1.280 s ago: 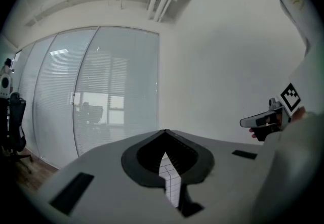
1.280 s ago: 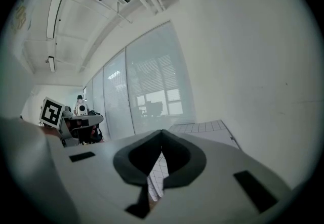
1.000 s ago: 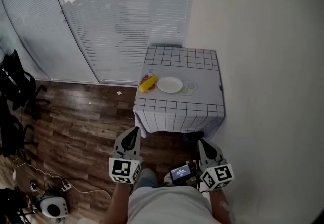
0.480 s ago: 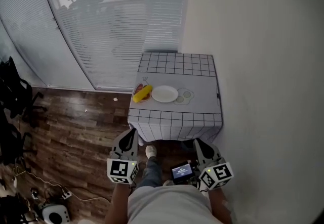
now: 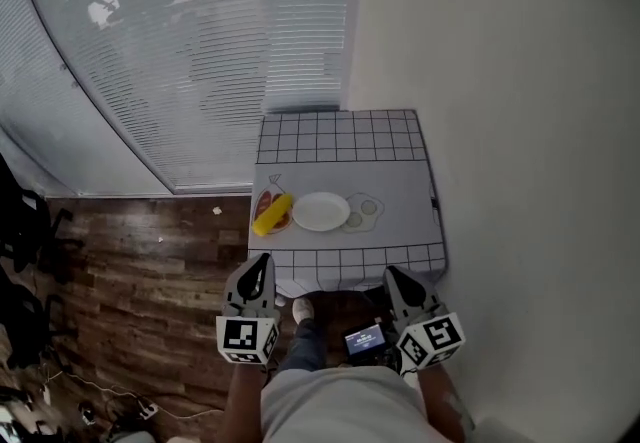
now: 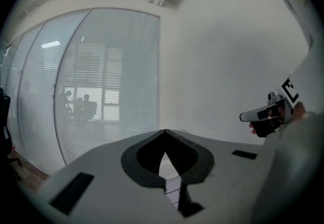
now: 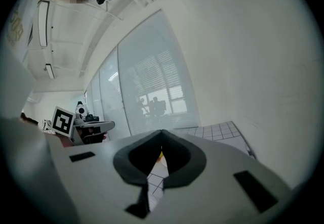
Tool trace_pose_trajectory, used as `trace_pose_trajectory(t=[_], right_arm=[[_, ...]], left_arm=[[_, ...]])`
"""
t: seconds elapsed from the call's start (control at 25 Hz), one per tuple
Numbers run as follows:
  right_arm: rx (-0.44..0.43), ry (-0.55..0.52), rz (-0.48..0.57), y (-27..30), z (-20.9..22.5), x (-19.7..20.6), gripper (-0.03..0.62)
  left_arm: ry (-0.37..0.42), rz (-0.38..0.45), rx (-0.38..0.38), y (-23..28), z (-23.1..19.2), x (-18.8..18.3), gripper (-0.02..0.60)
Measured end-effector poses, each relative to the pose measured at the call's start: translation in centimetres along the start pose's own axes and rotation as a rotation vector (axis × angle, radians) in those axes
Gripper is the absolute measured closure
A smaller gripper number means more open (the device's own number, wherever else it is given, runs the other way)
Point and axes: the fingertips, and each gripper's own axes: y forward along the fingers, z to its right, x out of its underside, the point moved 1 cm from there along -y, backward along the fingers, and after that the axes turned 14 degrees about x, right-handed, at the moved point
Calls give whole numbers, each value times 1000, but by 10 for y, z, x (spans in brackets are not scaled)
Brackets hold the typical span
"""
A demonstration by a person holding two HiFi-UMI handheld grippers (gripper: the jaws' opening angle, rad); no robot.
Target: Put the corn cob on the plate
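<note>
A yellow corn cob [image 5: 272, 214] lies on a small red-printed mat at the left side of a table with a checked cloth [image 5: 340, 141]. Just right of it sits an empty white plate [image 5: 321, 212]. My left gripper [image 5: 257, 274] and right gripper [image 5: 396, 281] are both shut and hold nothing. They hang side by side just short of the table's near edge, pointing toward it. In the left gripper view the jaw tips [image 6: 165, 132] meet, with a strip of cloth showing below. In the right gripper view the jaw tips [image 7: 162, 132] meet too, with a yellow sliver of corn behind.
A white wall [image 5: 500, 131] runs along the table's right side. Frosted glass with blinds [image 5: 180, 81] stands behind and left of it. Wooden floor [image 5: 150, 261] lies to the left, with dark chairs [image 5: 25, 261] at its far left. Two pale round prints [image 5: 362, 213] mark the cloth beside the plate.
The table has come closer and lower in the head view as both grippers moved forward toward it. The jaws stayed shut. The corn and plate have not moved on the cloth.
</note>
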Motion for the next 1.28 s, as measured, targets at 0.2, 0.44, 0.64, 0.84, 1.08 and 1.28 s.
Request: trace_pose_trajectory(t=[0.2,0.44,0.64,0.84,1.08,1.28], right_arm=[[34,0,-43,44,-1,-2,588],[54,-61,-46,98,-9,-6,588],[65,-110,-77,137,-8,5,588],[86,-187,-117,169,-12,14,588],[66,-195,-154,184,-25,18,588],[26,-249,-168,197,-31,17,588]], left_arm=[[-44,-37,28,28,-36,13,575],[-54,-65,52,57,-81,20,575],[-66,-83,62,69,-111,29,575],[-82,-106,60,77,-135,41,575],[-94,-116,62,85,-149,48,575],[-100,-131,39,89,-158,53,575]])
